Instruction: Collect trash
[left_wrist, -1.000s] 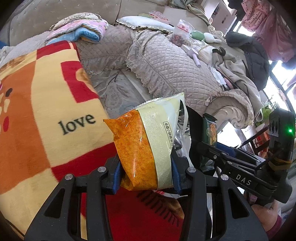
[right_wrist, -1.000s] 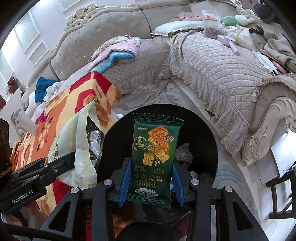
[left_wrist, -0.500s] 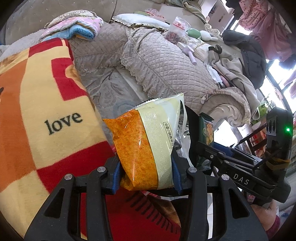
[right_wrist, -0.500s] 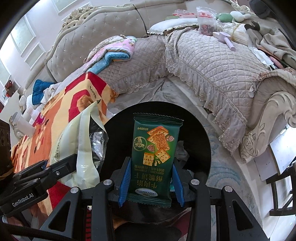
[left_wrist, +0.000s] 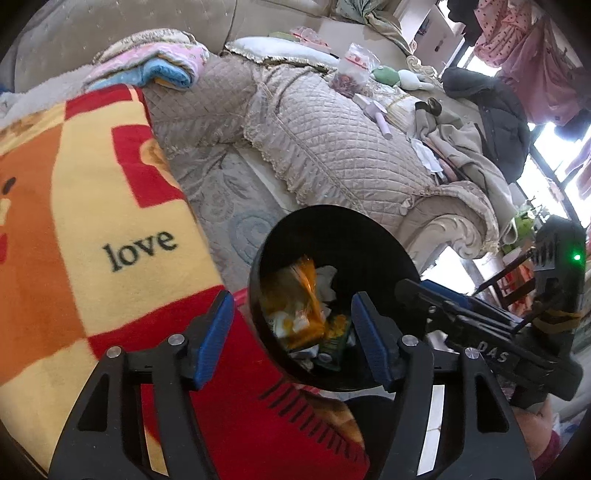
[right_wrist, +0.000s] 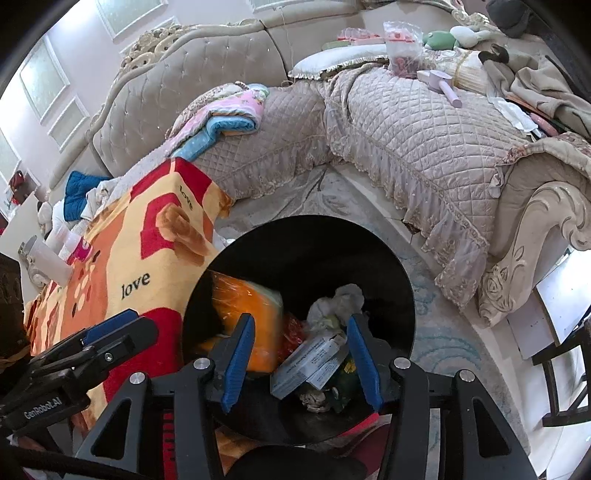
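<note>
Left wrist view is showing the left gripper (left_wrist: 291, 332) hanging over the black bin (left_wrist: 369, 229), its blue pads spread wide with nothing between them; the jaws have just been opening, and the orange snack bag (left_wrist: 303, 295) is lying inside the bin below, tipped against the near wall. Beside it a green cracker packet (left_wrist: 334, 332) is resting lower down among crumpled white paper. Right wrist view is giving the same account from the other side: the right gripper (right_wrist: 301, 360) is also gaping empty over the bin mouth, its jaws having just been opening too, and the orange bag is looking blurred there, so it may be settling as it lands. A pale cardboard box (right_wrist: 314, 360) and a wad of tissue (right_wrist: 338, 301) are sitting in the bin under that gripper.

Both tools are angling steeply down over the opening, which is probably why the wrappers are falling cleanly inside rather than catching the rim. The bin's near edge is pressing up against a red and yellow blanket (left_wrist: 122, 206) printed with "love", so there is little slack on that side. Toward the far side, patterned floor is lying open between the bin and the quilted sofa (left_wrist: 332, 147), giving room to lift and swing away. Farther back, the sofa seat is carrying a clear bag of sweets (right_wrist: 400, 48), a lilac handled tool and heaped clothes; whether any counts as trash I cannot tell.
</note>
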